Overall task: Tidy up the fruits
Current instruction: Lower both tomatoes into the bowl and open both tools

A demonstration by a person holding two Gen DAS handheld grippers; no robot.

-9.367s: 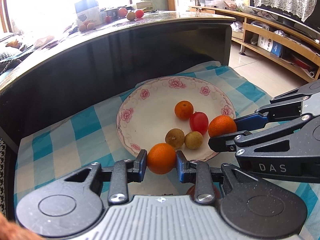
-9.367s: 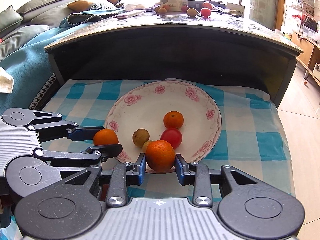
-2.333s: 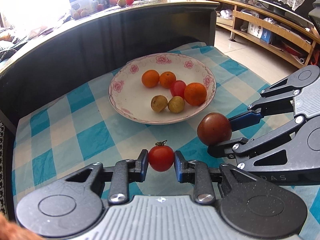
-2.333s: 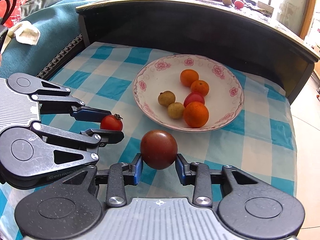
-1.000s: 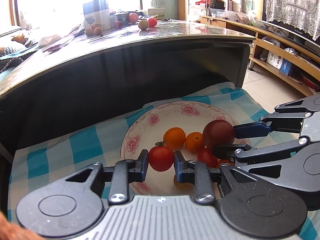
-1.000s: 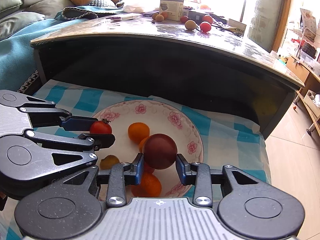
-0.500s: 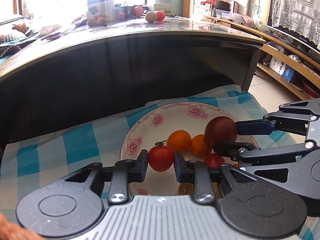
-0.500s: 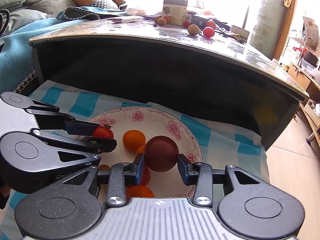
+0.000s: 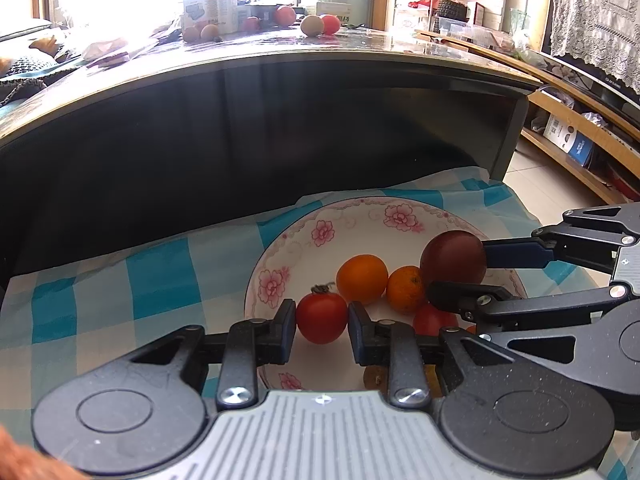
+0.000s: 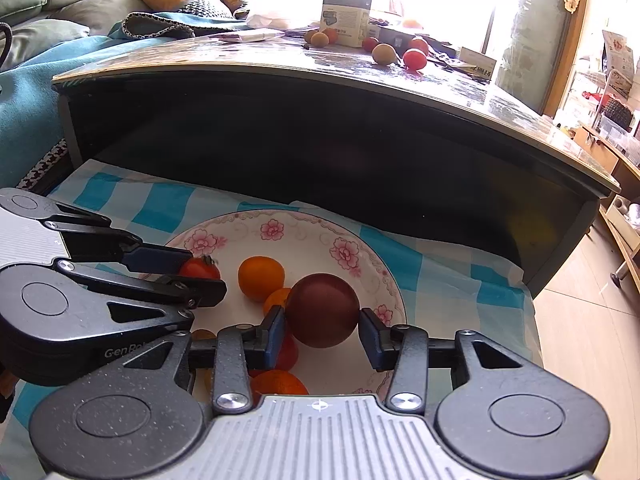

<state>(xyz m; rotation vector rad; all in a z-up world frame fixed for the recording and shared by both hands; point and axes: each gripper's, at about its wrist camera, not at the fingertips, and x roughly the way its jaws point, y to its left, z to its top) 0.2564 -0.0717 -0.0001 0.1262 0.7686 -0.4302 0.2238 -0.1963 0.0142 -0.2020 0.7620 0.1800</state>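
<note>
Left wrist view: our left gripper [image 9: 322,326] hid the plate's near edge, and a brownish fruit [image 9: 374,378] behind its finger was too covered to identify. Its pads pinched a smooth red tomato [image 9: 321,317] with a dry stem, held over the near part of the plate [image 9: 360,216]. Our right gripper [image 10: 323,330] stood a little wider; the left pad touched a large, dull maroon fruit [image 10: 322,310], the right pad showed a slight gap, so we could not tell whether it was still gripped. That fruit sat over the plate's middle. Beyond lay two dimpled oranges [image 9: 362,279], one partly blocked. The glossy, flower-rimmed plate rested on a blue-checked cloth [image 9: 160,276] beneath a dark curved tabletop [image 10: 320,80].
</note>
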